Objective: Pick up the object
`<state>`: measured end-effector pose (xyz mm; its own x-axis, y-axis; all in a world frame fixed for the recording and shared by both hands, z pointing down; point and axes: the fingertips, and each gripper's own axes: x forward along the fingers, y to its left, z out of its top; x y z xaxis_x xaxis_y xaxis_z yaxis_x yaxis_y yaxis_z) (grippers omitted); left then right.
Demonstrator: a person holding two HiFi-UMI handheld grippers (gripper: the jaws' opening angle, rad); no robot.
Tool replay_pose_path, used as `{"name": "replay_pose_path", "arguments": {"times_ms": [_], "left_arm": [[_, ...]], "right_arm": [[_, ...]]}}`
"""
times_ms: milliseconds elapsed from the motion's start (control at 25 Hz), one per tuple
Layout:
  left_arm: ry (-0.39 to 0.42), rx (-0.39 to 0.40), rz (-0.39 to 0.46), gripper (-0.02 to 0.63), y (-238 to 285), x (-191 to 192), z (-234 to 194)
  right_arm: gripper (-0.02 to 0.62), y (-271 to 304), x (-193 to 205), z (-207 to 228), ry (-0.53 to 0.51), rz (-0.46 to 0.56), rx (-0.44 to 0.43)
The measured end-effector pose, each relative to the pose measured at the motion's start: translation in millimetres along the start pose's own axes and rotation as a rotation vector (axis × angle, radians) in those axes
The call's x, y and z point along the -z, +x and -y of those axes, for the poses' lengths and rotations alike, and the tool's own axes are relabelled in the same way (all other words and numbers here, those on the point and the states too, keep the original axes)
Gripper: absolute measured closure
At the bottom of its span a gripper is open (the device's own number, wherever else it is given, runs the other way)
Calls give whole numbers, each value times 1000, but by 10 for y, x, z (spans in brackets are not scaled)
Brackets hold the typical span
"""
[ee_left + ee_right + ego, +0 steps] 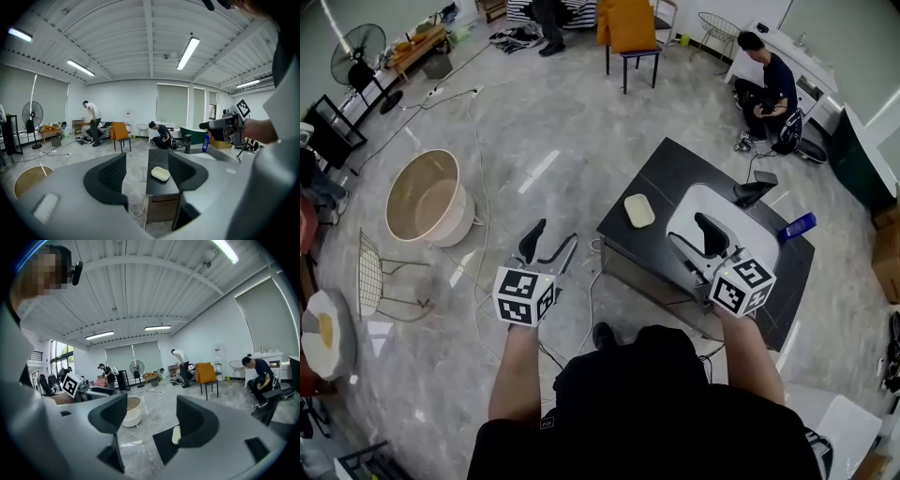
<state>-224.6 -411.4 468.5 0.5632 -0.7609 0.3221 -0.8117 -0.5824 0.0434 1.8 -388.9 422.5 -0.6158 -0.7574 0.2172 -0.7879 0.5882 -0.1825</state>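
While I look down from the head view, the biggest thing I see is the grey floor (581,122); it fills most of the room; on it, to the right, stands a black table (670,169); well off to the left sits a round tan tub (427,202), and near it a wire chair (375,272); far back is an orange chair (628,23), and at the far left a standing fan (358,56); a crouching person (769,84) is past the far end of the table.

A white basin (694,202) lies on the right part of the table; my right gripper (687,230) hangs over that basin; its jaws are wide apart and I see nothing between them; in the right gripper view the gap shows only floor and table far off.

My left gripper (553,234) is over the floor, just left of the table and not touching it; its jaws are wide apart too, and they hold nothing.

A blue bottle (797,226) stands by the right edge of the table, beside the basin.

Last and smallest is the thing to pick up, a cream bar (639,210) with round corners; it lies flat on the left part of the table, beside the basin and between my two grippers; neither one touches it; in the left gripper view it sits far ahead in the gap between the jaws.
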Motion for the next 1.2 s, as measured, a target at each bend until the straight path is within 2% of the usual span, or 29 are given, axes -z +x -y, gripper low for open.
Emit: {"name": "replay_pose_path", "arguments": {"times_ms": [520, 800, 1200], "left_arm": [[37, 89, -90, 321, 808, 7, 118], [111, 172, -161, 321, 1332, 137, 388], [210, 323, -366, 321, 1916, 933, 807]], "right_arm": [[301, 201, -88, 592, 42, 6, 26], [301, 152, -2, 941, 65, 4, 51], [301, 118, 550, 1157, 158, -69, 79]]}}
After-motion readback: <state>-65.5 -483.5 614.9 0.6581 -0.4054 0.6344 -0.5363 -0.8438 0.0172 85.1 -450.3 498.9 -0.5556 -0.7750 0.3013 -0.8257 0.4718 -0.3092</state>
